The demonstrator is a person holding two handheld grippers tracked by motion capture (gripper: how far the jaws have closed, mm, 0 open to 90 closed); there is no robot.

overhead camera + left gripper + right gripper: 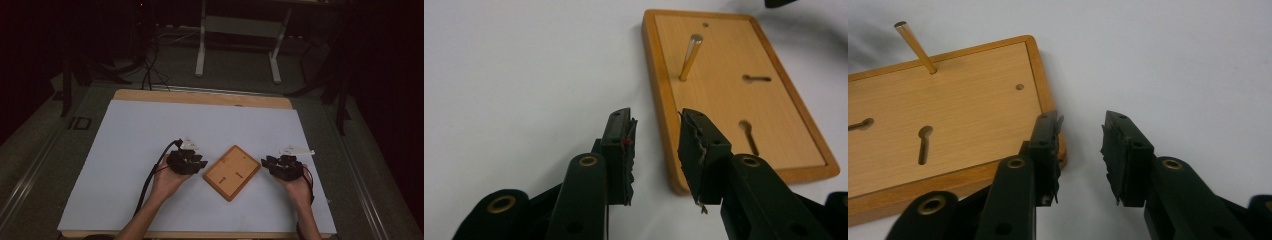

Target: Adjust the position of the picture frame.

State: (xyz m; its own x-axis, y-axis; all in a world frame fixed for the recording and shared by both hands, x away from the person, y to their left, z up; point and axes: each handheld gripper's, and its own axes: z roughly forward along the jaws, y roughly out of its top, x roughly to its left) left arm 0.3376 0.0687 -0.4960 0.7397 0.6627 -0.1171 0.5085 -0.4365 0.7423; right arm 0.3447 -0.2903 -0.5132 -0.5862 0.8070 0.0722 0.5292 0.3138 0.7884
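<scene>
From above, your left tool (192, 161) and right tool (278, 165) flank the wooden board (232, 172), which lies on the white bench (125, 150). Along the left tool, the jaws stand apart, empty, just beside the board's edge; a peg (689, 57) stands in it. Along the right tool, jaws apart near a corner. Nothing is gripped yet; I'd judge you should next close in on the board

Two black grippers, left gripper (202, 163) and right gripper (265, 161), brass-ringed holes, frayed pads, grey triangular plates, black cables
</scene>
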